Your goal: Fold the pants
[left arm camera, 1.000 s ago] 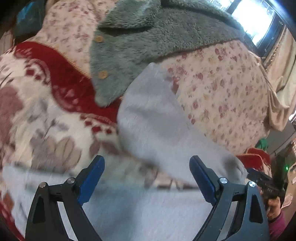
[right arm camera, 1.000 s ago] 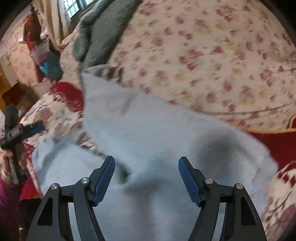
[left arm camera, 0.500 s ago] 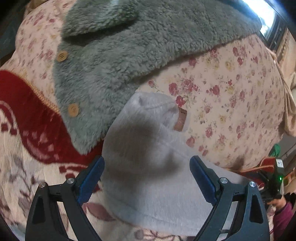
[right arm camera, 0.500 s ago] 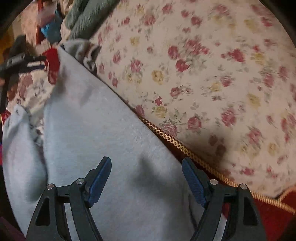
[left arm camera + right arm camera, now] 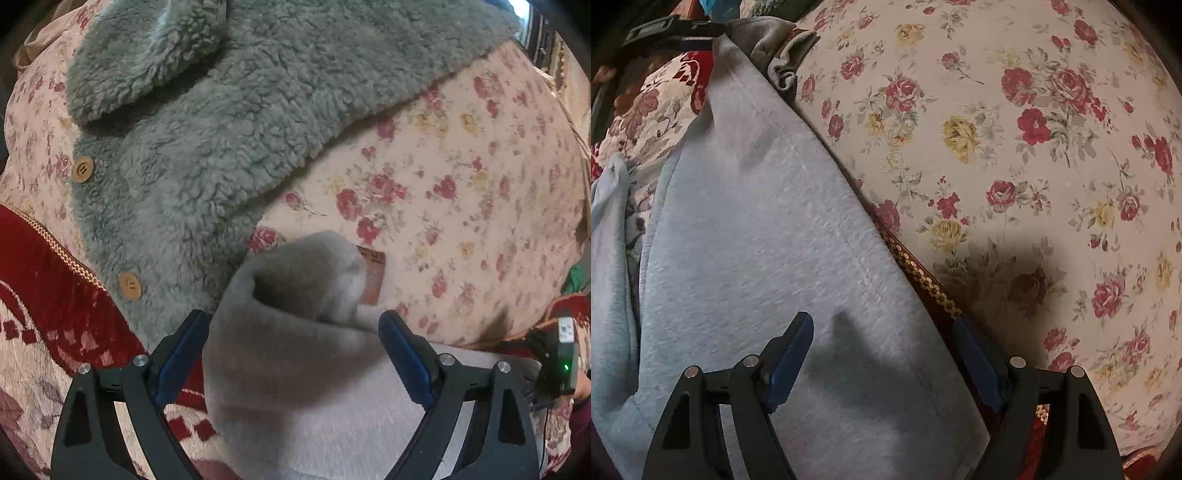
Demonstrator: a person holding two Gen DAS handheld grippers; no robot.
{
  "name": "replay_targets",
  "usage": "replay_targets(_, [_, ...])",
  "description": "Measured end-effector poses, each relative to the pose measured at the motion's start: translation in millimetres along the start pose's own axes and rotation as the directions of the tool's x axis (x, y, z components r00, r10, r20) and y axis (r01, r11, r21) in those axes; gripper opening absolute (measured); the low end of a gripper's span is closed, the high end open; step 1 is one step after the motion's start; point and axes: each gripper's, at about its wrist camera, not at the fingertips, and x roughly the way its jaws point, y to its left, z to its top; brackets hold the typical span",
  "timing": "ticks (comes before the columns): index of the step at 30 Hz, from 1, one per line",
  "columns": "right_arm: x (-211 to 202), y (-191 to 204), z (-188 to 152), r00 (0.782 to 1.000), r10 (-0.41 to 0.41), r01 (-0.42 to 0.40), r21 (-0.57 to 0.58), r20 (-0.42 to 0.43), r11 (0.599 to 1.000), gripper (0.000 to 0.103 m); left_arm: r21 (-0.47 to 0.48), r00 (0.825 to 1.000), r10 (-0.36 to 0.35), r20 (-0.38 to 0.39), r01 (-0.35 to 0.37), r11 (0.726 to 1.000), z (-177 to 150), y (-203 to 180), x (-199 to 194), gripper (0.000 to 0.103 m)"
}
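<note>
Fingers of left gripper spread wide, pads clear of cloth, nothing clamped. Btwn them and just ahead: bunched end of the pale grey pants, edge curled over, small brown tag past the right finger tip. Beyond the left finger: grey-green fleece jacket w/ wooden buttons, lying on floral cover; red patterned blanket off to left finger's outer side. Right gripper fingers also apart, jaws have just been opening; pants lie under and ahead of the left finger, fabric flat, long seam running away from it. Right finger sits at pants' edge over gold braid trim, floral cover beyond it. No grip on cloth that I can see. Far ahead, top left of right wrist view: other gripper, dark, partly visible.
</note>
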Motion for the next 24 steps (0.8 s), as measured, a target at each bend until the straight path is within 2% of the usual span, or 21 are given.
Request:
replay_targets(2, [2.3, 1.8, 1.7, 1.000, 0.007, -0.007, 0.000, 0.004, 1.000, 0.083, -0.020, 1.000, 0.010, -0.016, -0.010, 1.000, 2.4, 2.1, 8.3, 0.090])
replay_targets(3, [4.9, 1.6, 2.8, 1.000, 0.018, -0.018, 0.001, 0.004, 1.000, 0.083, -0.028, 0.999, 0.019, -0.026, -0.019, 0.999, 2.4, 3.5, 12.3, 0.081])
replay_targets(4, [7.0, 1.5, 2.0, 1.000, 0.029, -0.029, 0.009, 0.005, 1.000, 0.083, -0.026, 0.999, 0.036, -0.041, -0.037, 0.999, 2.3, 4.1, 15.5, 0.043])
replay_targets(5, [10.7, 0.5, 4.5, 0.999, 0.035, -0.035, 0.019, 0.001, 0.999, 0.081, -0.023, 0.997, 0.047, -0.058, -0.049, 0.999, 1.6, 4.9, 19.4, 0.035])
replay_targets(6, [15.7, 3.3, 10.0, 0.999, 0.032, -0.032, 0.021, -0.010, 0.999, 0.061, -0.025, 0.997, 0.045, -0.061, -0.046, 0.999, 0.3, 6.1, 21.1, 0.034])
replay_targets(7, [21.7, 6.7, 11.4, 0.999, -0.009, 0.009, 0.016, -0.039, 1.000, 0.041, -0.021, 0.998, 0.025, -0.062, -0.027, 0.999, -1.0, 5.9, 21.1, 0.027])
replay_targets(8, [24.3, 7.4, 11.9, 0.998, -0.037, 0.038, 0.020, -0.054, 0.999, 0.014, -0.012, 0.998, 0.017, -0.061, -0.018, 1.000, -2.4, 4.8, 19.1, 0.025])
replay_targets(10, [18.7, 9.5, 8.8, 0.999, -0.020, 0.023, 0.064, -0.040, 0.998, 0.012, 0.015, 0.999, 0.010, -0.039, -0.009, 1.000, -5.4, 0.8, 8.9, 0.023])
replay_targets(12, [4.1, 16.5, 7.3, 0.999, -0.047, 0.048, 0.054, -0.010, 0.997, 0.011, 0.038, 1.000, 0.011, -0.020, -0.011, 0.999, -6.5, -1.0, -3.8, 0.022])
replay_targets(16, [-39.8, 27.7, 11.4, 0.991, -0.119, 0.116, 0.048, 0.060, 0.992, 0.010, -0.014, 0.999, -0.015, 0.029, 0.016, 1.000, -1.1, 12.6, -37.8, 0.021])
replay_targets(20, [-98.1, 38.9, 18.7, 0.971, -0.192, 0.184, 0.065, 0.141, 0.981, 0.010, -0.075, 0.995, -0.053, 0.090, 0.059, 0.995, 4.9, 24.5, -82.3, 0.021])
replay_targets(24, [-152.1, 59.7, 17.6, 0.950, -0.241, 0.233, 0.063, 0.197, 0.970, 0.010, -0.083, 0.987, -0.072, 0.144, 0.085, 0.993, -0.9, 27.2, -127.7, 0.021])
